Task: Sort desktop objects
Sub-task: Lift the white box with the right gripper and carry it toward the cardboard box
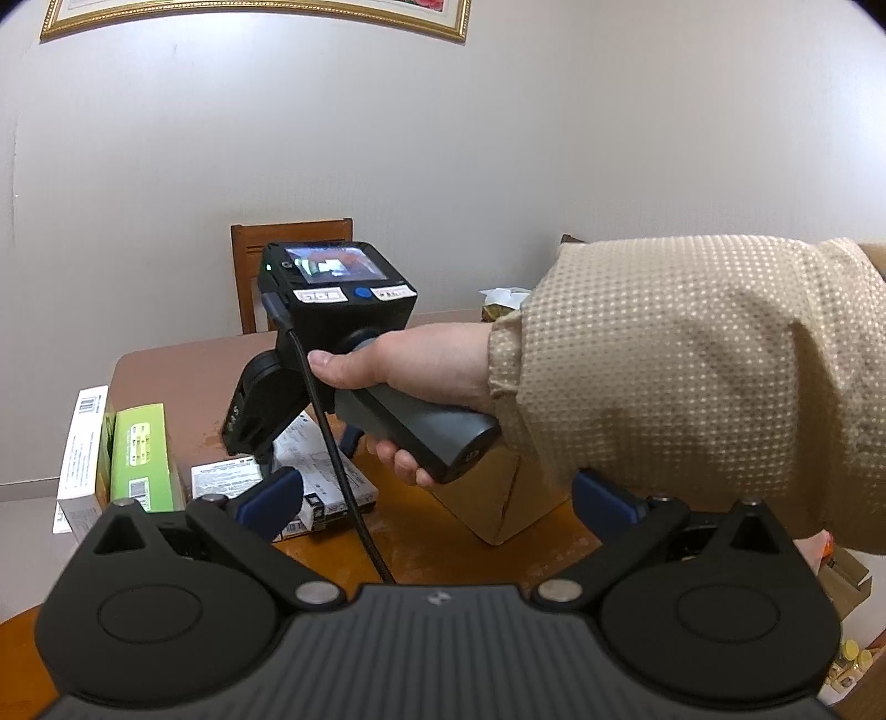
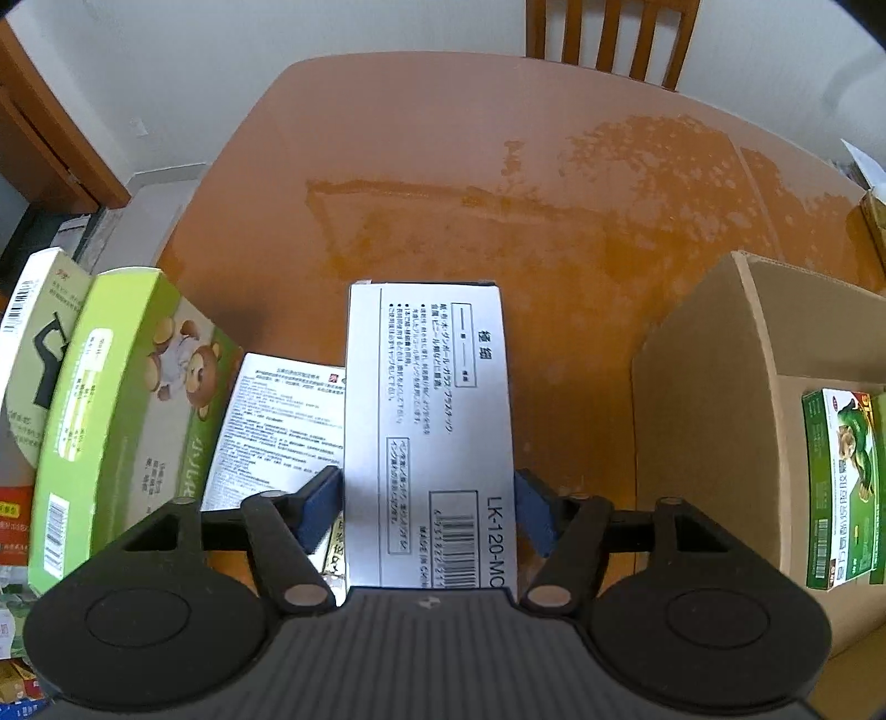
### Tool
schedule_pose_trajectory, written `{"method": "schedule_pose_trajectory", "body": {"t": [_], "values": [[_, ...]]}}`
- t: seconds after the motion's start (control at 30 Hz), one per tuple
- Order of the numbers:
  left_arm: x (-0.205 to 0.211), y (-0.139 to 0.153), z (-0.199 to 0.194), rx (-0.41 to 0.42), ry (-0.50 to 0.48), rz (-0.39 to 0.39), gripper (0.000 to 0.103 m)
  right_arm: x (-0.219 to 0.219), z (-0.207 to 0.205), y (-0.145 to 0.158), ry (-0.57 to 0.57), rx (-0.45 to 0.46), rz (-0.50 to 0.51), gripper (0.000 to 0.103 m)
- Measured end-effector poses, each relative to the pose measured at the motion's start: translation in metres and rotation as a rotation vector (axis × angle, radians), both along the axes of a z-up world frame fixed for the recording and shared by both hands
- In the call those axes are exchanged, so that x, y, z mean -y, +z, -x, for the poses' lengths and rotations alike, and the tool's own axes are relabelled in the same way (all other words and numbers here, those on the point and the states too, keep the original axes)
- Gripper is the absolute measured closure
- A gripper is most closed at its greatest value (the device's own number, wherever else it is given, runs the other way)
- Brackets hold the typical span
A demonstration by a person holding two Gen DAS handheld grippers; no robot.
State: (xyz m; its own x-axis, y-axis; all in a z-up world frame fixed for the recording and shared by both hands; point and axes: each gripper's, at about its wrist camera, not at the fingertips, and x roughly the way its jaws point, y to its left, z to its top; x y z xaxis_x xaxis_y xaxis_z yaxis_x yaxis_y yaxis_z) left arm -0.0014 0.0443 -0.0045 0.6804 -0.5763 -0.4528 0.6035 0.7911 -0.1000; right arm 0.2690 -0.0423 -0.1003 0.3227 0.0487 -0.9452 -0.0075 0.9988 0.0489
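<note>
A long white box (image 2: 426, 421) printed with black text and a barcode lies on the orange-brown table (image 2: 498, 194). My right gripper (image 2: 429, 498) points steeply down over it, its blue pads (image 2: 318, 507) standing on either side of the box's near end. The jaws look open, with a thin gap at the right pad. In the left wrist view a hand (image 1: 410, 365) holds that gripper above the white box (image 1: 326, 476). My left gripper (image 1: 437, 498) hangs back, open wide, with nothing between its fingers. An open cardboard box (image 2: 720, 387) to the right holds a green packet (image 2: 841, 487).
A green box with a bear picture (image 2: 111, 421) and a white box (image 2: 33, 332) stand on edge at the left. A white printed pack (image 2: 277, 426) lies beside the long box. A wooden chair (image 2: 609, 39) stands beyond the table. A beige sleeve (image 1: 692, 376) fills the right of the left wrist view.
</note>
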Motion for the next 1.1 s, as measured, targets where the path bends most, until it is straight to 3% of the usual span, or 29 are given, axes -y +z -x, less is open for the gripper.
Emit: {"method": "schedule_pose_trajectory", "body": {"t": [0.2,0.23,0.3,0.53,0.83,1.1], "values": [[0.005,0.004,0.008,-0.004,0.008,0.000,0.000,0.000,-0.001,-0.001,0.005,0.005,-0.025,0.013],[0.005,0.005,0.010,-0.007,0.011,-0.002,0.000,0.000,-0.001,-0.002,0.005,0.002,-0.024,0.015],[0.008,0.014,0.019,-0.009,0.016,-0.002,0.000,-0.001,0.000,-0.003,0.000,0.002,-0.008,0.031],[0.009,0.027,0.027,-0.014,0.018,0.002,0.000,0.010,0.011,0.010,-0.030,0.047,-0.060,0.031],[0.019,0.031,0.025,0.008,-0.008,0.003,0.000,0.023,0.030,0.046,-0.020,0.131,-0.101,0.031],[0.033,0.045,0.014,0.018,-0.006,0.090,0.000,0.064,0.059,0.090,-0.063,0.228,-0.131,0.034]]}}
